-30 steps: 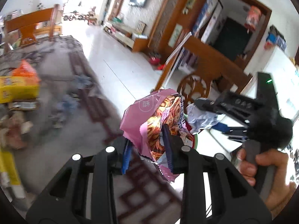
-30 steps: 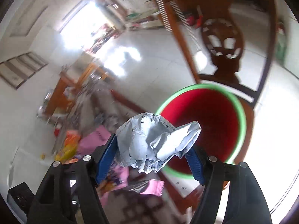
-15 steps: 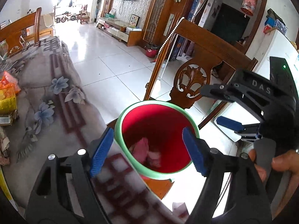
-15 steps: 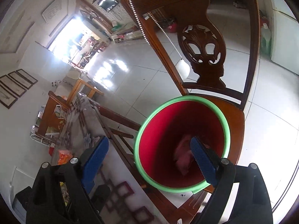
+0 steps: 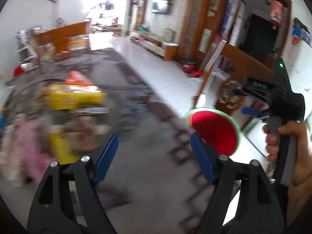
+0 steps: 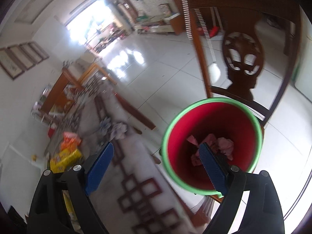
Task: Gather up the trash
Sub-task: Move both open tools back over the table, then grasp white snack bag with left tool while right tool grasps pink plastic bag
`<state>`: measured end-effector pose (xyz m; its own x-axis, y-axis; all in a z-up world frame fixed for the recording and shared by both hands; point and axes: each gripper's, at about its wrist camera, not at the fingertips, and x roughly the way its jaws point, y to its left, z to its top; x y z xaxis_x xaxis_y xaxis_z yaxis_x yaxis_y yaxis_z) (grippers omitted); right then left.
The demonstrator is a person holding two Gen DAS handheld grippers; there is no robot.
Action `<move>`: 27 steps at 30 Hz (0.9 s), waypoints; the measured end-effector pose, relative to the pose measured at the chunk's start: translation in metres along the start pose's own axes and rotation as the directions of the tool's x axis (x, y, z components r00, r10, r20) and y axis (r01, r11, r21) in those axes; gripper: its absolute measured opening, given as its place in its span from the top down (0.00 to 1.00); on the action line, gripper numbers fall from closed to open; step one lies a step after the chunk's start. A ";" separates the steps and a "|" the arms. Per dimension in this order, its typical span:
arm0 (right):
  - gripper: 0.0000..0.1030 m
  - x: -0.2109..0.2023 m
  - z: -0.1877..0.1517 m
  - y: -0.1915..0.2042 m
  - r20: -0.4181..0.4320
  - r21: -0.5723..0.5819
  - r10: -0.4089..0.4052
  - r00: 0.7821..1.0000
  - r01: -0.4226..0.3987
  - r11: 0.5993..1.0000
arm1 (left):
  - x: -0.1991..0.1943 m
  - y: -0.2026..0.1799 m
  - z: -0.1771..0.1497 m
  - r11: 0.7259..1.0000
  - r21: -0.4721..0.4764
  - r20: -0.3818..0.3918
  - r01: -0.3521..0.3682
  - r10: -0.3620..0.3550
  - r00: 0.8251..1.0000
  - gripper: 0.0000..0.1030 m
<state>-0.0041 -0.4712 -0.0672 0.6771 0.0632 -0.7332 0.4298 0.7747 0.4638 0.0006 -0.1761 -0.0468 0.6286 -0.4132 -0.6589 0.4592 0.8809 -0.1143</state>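
The left gripper (image 5: 154,156) fills the bottom of its own view, angled down over a grey patterned tablecloth (image 5: 148,175), its two blue pads spread wide with nothing between them. The jaws have just been opening. At the right edge of that view a hand (image 5: 286,144) wraps the grey handle of the right gripper (image 5: 251,111), which points toward the frame's centre.

In the right wrist view the right gripper (image 6: 156,165) also tilts downward with its jaws wide apart and empty, having just been opening too. Its right pad lies in front of the mouth of a red bin with a green rim (image 6: 212,144), in the lower right of the frame. Crumpled pink and pale trash (image 6: 224,144) lies at the bottom of the bin. The bin stands on the seat of a dark carved wooden chair (image 6: 241,58), just beside the table's edge.

On the cloth, toward the lower left of the right wrist view, lie one yellow packet (image 6: 65,159), one orange packet (image 6: 70,139) just above it, and a crumpled grey-pink wad (image 6: 119,129) nearer the centre. The left wrist view is heavily blurred; a pink shape (image 5: 31,148) shows at its left, but what it is I cannot tell. Beyond the table stretch glossy white floor tiles (image 6: 156,58), a bright doorway and framed pictures on a white wall.
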 end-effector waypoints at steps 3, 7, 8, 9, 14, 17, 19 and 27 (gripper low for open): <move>0.17 0.007 -0.009 0.029 -0.025 -0.062 0.012 1.000 -0.013 0.998 | -0.028 0.048 0.006 0.993 -0.024 0.035 -0.112 0.113 0.993 0.29; 0.17 0.018 -0.027 0.070 -0.069 -0.148 0.029 0.997 -0.039 0.988 | -0.054 0.124 0.013 0.964 -0.142 0.059 -0.225 0.235 0.970 0.29; 0.17 0.021 -0.032 0.082 -0.081 -0.173 0.037 0.996 -0.051 0.984 | -0.055 0.140 0.012 0.957 -0.176 0.054 -0.232 0.245 0.968 0.29; 0.17 0.024 -0.037 0.092 -0.089 -0.196 0.042 0.995 -0.058 0.979 | -0.055 0.160 0.012 0.944 -0.219 0.040 -0.245 0.260 0.965 0.29; 0.17 0.036 -0.062 0.148 -0.119 -0.323 0.065 0.991 -0.100 0.941 | -0.027 0.220 0.001 0.904 -0.323 -0.053 -0.280 0.278 0.959 0.29; 0.17 0.044 -0.076 0.177 -0.130 -0.398 0.068 0.989 -0.115 0.910 | -0.008 0.244 -0.014 0.884 -0.395 -0.118 -0.252 0.223 0.968 0.33; 0.17 0.049 -0.085 0.192 -0.139 -0.431 0.070 0.988 -0.124 0.894 | -0.001 0.251 -0.018 0.886 -0.407 -0.144 -0.222 0.178 0.974 0.33; 0.17 0.063 -0.110 0.232 -0.193 -0.476 0.111 0.975 -0.192 0.858 | 0.008 0.239 -0.028 0.910 -0.328 -0.212 -0.252 0.189 0.959 0.55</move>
<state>0.0725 -0.2180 -0.0611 0.5926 0.2693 -0.7592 -0.0459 0.9522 0.3019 0.0975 0.0377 -0.1000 0.5561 -0.1803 -0.8113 0.0536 0.9819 -0.1815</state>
